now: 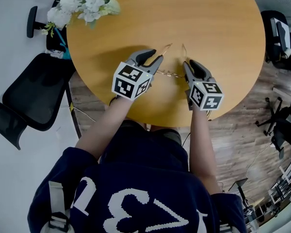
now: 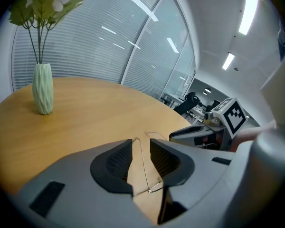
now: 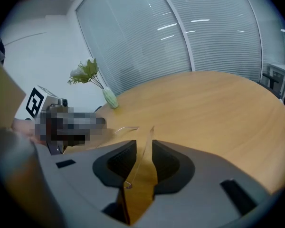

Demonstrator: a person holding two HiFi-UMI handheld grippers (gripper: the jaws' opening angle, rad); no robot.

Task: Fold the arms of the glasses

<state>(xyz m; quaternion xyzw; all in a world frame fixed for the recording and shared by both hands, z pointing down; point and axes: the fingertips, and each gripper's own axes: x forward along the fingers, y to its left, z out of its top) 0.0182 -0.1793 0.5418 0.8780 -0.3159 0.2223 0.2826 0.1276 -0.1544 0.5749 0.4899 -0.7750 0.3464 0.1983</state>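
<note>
The table (image 1: pixel 208 28) is seen in honey-toned wood. The left gripper (image 1: pixel 158 57) and right gripper (image 1: pixel 189 64) are finished in grey with black pads (image 2: pixel 116 160), and black-and-white square markers are borne on their cubes (image 1: pixel 131 80). The vase (image 2: pixel 42 88) is coloured pale green, the flowers (image 1: pixel 82 1) white.

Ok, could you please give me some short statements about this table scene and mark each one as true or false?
1. The arms of the glasses are already folded. False: both arms stand open.
2. One arm of the glasses runs between the pads of the left tongs, the other between those of the right tongs. True.
3. The vase holds red flowers. False: the flowers are white.
4. The table is round and wooden. True.
5. The vase stands in the middle of the table. False: it stands near the edge.
</note>
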